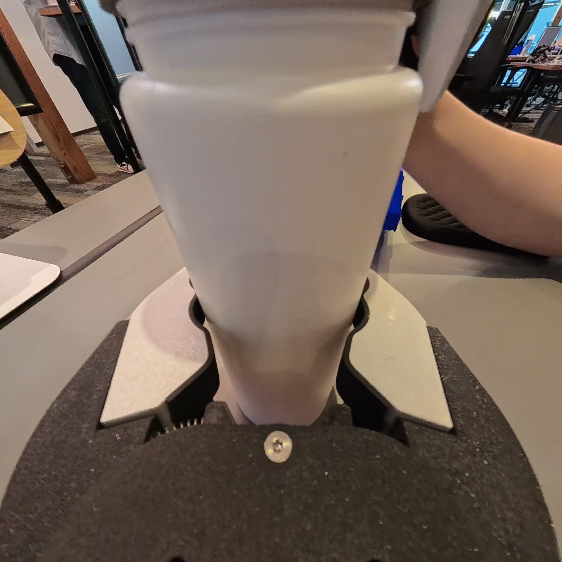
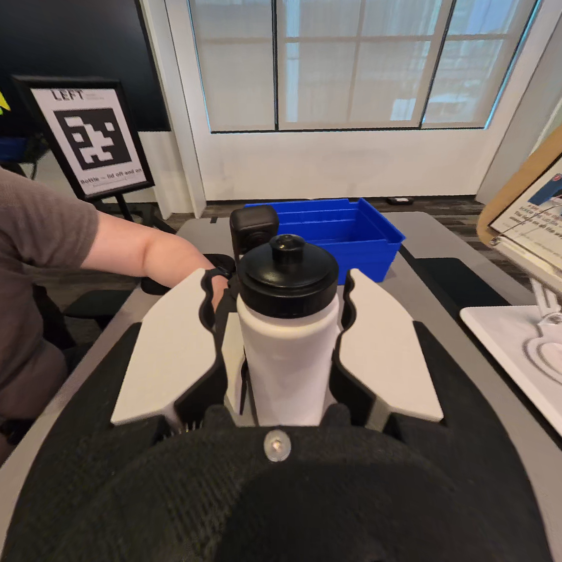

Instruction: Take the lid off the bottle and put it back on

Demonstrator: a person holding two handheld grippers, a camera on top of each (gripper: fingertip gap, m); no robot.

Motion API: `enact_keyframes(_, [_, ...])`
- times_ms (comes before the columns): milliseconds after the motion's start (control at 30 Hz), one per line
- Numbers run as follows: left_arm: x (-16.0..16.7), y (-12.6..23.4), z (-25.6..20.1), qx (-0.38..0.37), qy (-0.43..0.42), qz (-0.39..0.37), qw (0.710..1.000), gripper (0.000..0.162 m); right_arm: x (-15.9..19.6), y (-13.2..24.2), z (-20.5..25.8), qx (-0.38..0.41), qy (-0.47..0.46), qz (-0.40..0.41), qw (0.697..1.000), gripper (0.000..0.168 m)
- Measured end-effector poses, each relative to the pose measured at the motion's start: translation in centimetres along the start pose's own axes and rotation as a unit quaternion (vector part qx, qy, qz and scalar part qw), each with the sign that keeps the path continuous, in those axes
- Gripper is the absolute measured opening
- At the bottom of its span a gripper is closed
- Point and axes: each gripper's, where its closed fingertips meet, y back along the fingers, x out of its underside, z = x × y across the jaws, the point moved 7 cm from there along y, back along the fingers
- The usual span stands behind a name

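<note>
A white bottle (image 1: 273, 197) stands upright between the fingers of my left gripper (image 1: 281, 289), which is shut on its lower body. In the right wrist view the bottle (image 2: 286, 359) carries a black screw lid (image 2: 287, 279) with a spout on top. My right gripper (image 2: 278, 289) is open and straddles the lid at lid height, with a clear gap on the left side and almost none on the right. One right finger (image 1: 435, 60) shows beside the bottle's neck in the left wrist view. The lid itself is cut off at the top of that view.
A blue bin (image 2: 349, 243) sits behind the bottle on the grey table (image 2: 441, 304). A white board (image 2: 517, 349) holding a clipboard stand (image 2: 523, 213) lies to the right. A framed marker sign (image 2: 91, 137) stands at the back left. A person's forearm (image 1: 486, 182) rests on a black pad (image 1: 431, 219).
</note>
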Motion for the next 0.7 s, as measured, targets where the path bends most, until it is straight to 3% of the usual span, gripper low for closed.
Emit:
enact_keyframes(100, [0.0, 0.0, 0.0, 0.000, 0.001, 0.000, 1.000, 0.097, 0.5, -0.4, -0.4, 0.010, -0.007, 0.007, 1.000, 0.082])
enact_keyframes(167, [0.0, 0.0, 0.0, -0.001, 0.002, 0.002, 1.000, 0.097, 0.5, -0.4, -0.5, 0.010, -0.009, 0.007, 1.000, 0.067])
enact_keyframes(367, [-0.1, 0.0, -0.1, -0.023, 0.001, 0.010, 1.000, 0.098, 0.6, -0.6, 0.0, 0.044, 0.001, 0.002, 0.999, 0.067])
enact_keyframes(700, [-0.1, 0.1, 0.5, -0.071, 0.020, 0.018, 0.997, 0.097, 1.2, -1.7, 1.0, 0.190, 0.013, -0.064, 0.980, 0.067])
